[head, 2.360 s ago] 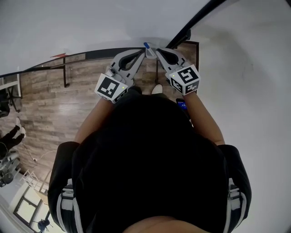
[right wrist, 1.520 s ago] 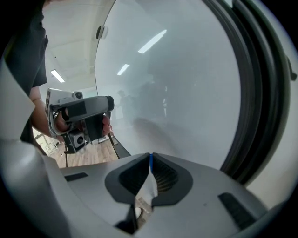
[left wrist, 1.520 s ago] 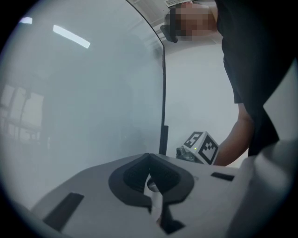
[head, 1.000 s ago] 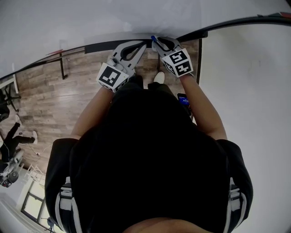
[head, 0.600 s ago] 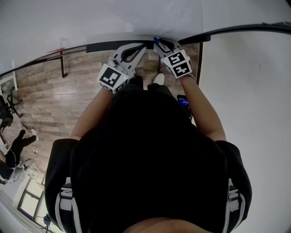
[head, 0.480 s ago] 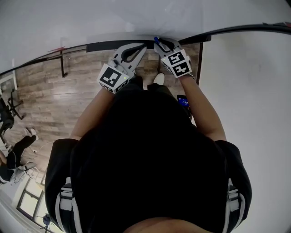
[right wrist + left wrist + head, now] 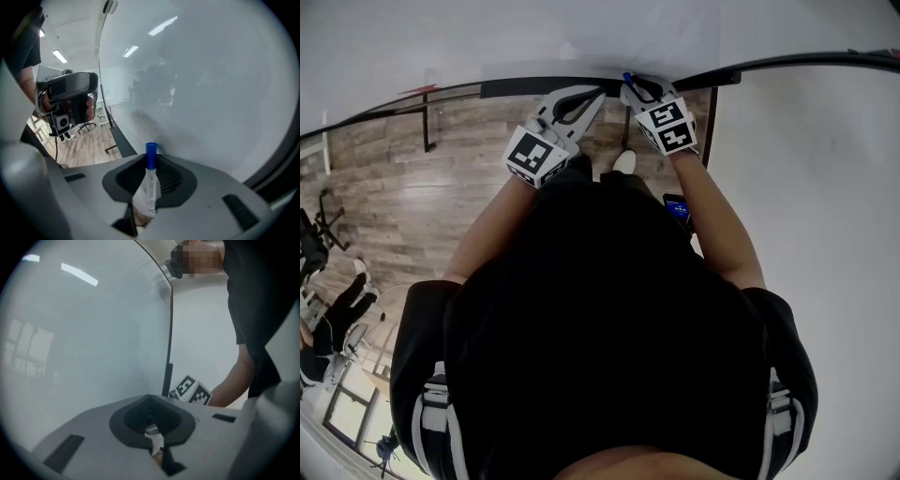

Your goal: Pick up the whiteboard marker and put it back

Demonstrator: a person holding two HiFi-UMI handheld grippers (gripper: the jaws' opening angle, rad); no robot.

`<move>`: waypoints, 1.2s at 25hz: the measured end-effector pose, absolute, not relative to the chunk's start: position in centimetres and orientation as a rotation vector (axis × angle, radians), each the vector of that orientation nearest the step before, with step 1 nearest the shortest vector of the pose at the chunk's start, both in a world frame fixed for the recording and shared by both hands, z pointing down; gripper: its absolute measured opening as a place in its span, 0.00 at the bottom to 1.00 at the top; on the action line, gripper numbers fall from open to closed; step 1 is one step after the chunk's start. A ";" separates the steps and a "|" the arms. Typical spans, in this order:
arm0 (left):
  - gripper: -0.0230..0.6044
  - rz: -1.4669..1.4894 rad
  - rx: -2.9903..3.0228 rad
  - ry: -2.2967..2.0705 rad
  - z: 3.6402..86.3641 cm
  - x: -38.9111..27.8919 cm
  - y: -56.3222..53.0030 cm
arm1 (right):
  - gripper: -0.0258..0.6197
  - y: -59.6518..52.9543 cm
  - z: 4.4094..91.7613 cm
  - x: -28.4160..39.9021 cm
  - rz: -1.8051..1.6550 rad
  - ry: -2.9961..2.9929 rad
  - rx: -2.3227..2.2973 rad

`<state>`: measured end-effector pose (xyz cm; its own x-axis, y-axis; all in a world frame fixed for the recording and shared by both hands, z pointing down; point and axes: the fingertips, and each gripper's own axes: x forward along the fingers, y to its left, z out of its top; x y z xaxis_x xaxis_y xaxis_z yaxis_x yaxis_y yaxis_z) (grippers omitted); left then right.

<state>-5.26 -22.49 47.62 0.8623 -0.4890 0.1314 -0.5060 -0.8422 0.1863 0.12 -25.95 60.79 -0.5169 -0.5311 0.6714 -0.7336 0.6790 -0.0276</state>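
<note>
1. Your right gripper [image 7: 150, 163] clamps the marker [image 7: 150, 185], blue cap [image 7: 151, 154] up; the barrel print is too blurred to read.
2. Your left gripper [image 7: 150, 398]: jaws together, empty.
3. Only the head view shows both tips at the whiteboard [image 7: 581, 37] ledge [image 7: 525, 90].

Plastic marker [image 7: 150, 182] — glossy whiteboard [image 7: 211, 70]

The whiteboard [image 7: 581, 37] stood in front of the person, and its lower rail [image 7: 525, 90] ran above the floor [image 7: 403, 206]. Both grippers were at this rail, the left gripper [image 7: 598, 95] just beside the right gripper [image 7: 629, 87], on its left side. The whiteboard marker [image 7: 627, 79] sat between the jaws of the right gripper, with its capped end toward the board. The person's shoe [image 7: 623, 161] was on the floor below the grippers. Another person [image 7: 333, 323] was far to the left.
</note>
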 end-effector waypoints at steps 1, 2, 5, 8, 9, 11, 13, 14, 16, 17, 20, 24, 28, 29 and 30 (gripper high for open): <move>0.04 0.115 2.821 -0.767 47.6 -5.4 -22.5 | 0.14 -26.0 60.8 0.1 0.415 -2.250 0.969; 0.04 0.115 2.822 -0.772 47.6 -5.5 -22.5 | 0.14 -26.1 60.8 0.1 0.418 -2.255 0.972; 0.04 0.113 2.821 -0.786 47.7 -5.8 -22.6 | 0.14 -26.2 60.4 -0.2 0.411 -2.278 0.978; 0.04 0.115 2.824 -0.795 47.3 -5.9 -22.4 | 0.14 -26.1 59.4 -0.4 0.400 -2.311 0.990; 0.04 0.116 2.825 -0.798 47.2 -5.8 -22.4 | 0.14 -26.0 59.0 -0.4 0.395 -2.322 0.995; 0.04 0.115 2.827 -0.802 46.9 -5.8 -22.2 | 0.14 -25.9 58.3 -0.5 0.387 -2.340 1.002; 0.04 0.112 2.833 -0.804 46.8 -5.8 -22.2 | 0.14 -25.8 57.8 -0.6 0.385 -2.359 1.009; 0.04 0.111 2.837 -0.804 46.7 -5.8 -22.2 | 0.14 -25.8 57.6 -0.6 0.386 -2.367 1.014; 0.04 0.109 2.844 -0.804 46.6 -5.6 -22.2 | 0.14 -25.8 57.0 -0.4 0.389 -2.384 1.027; 0.04 0.109 2.848 -0.804 46.4 -5.5 -22.2 | 0.14 -25.9 56.7 -0.3 0.389 -2.392 1.034; 0.04 0.105 2.859 -0.806 45.9 -5.2 -22.3 | 0.14 -25.9 55.6 0.0 0.374 -2.413 1.045; 0.04 0.102 2.875 -0.805 45.1 -4.6 -22.2 | 0.14 -25.7 54.2 0.3 0.351 -2.435 1.051; 0.04 0.081 2.893 -0.817 43.9 -4.2 -22.4 | 0.14 -25.5 51.9 0.6 0.336 -2.480 1.069; 0.04 0.073 2.896 -0.818 43.5 -4.2 -22.5 | 0.14 -25.4 51.2 0.6 0.333 -2.494 1.076; 0.04 0.067 2.899 -0.817 43.2 -4.1 -22.6 | 0.14 -25.4 50.4 0.6 0.331 -2.507 1.084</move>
